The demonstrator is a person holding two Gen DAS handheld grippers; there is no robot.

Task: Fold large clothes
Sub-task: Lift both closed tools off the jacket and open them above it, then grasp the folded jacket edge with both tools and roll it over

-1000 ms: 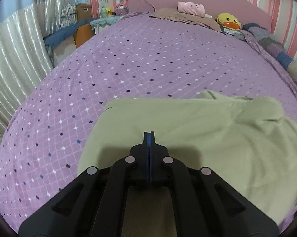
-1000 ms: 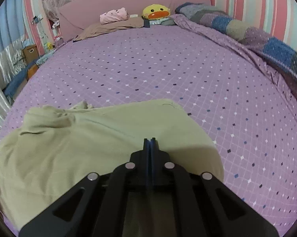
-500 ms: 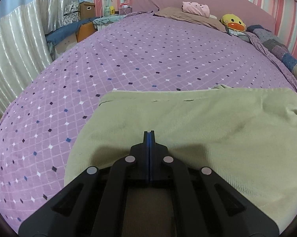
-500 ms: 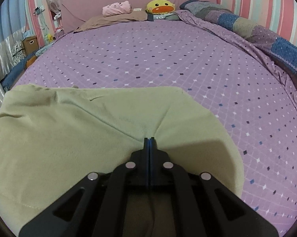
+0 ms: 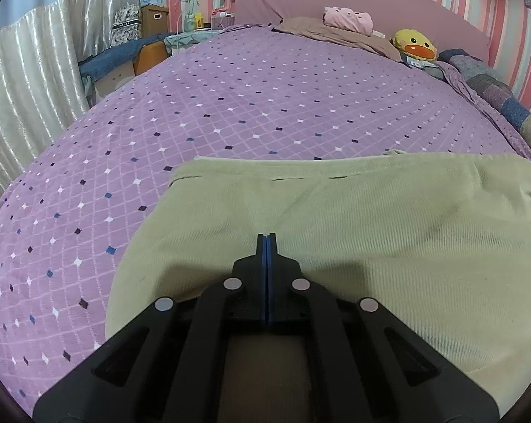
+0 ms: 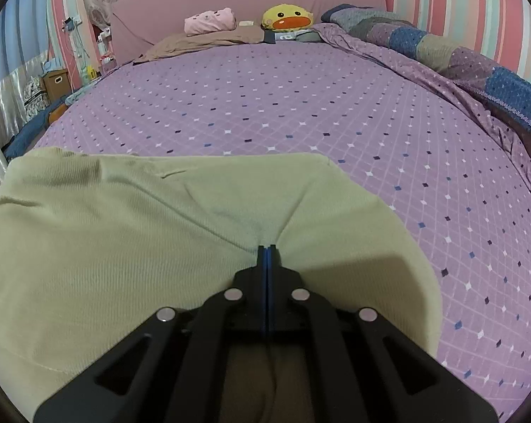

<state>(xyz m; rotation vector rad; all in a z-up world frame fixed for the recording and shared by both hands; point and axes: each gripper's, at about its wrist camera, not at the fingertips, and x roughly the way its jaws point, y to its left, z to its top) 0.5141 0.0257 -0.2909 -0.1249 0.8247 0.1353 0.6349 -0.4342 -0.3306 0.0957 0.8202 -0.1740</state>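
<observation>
A large pale green garment [image 5: 371, 232] lies spread on the purple bed, folded over with a straight far edge. My left gripper [image 5: 266, 236] sits low over its left part, jaws pressed together, and faint creases run out from the tips where the cloth is pinched. In the right wrist view the same garment [image 6: 124, 239] fills the lower left. My right gripper [image 6: 266, 246] is shut on its right part, with sharp folds meeting at the tips. The cloth beneath both grippers is hidden by their black bodies.
The purple diamond-patterned bed sheet [image 5: 230, 112] stretches far ahead. At the headboard lie a brown pillow [image 5: 336, 33], a pink plush [image 6: 211, 21] and a yellow duck toy [image 6: 288, 17]. A patchwork quilt [image 6: 477, 70] is bunched along the right side; boxes and curtains [image 5: 25, 81] stand left.
Both grippers have sunk toward the bed with the garment. The cloth, bunched and rumpled a second ago, now lies flatter and wider with a straight far edge.
</observation>
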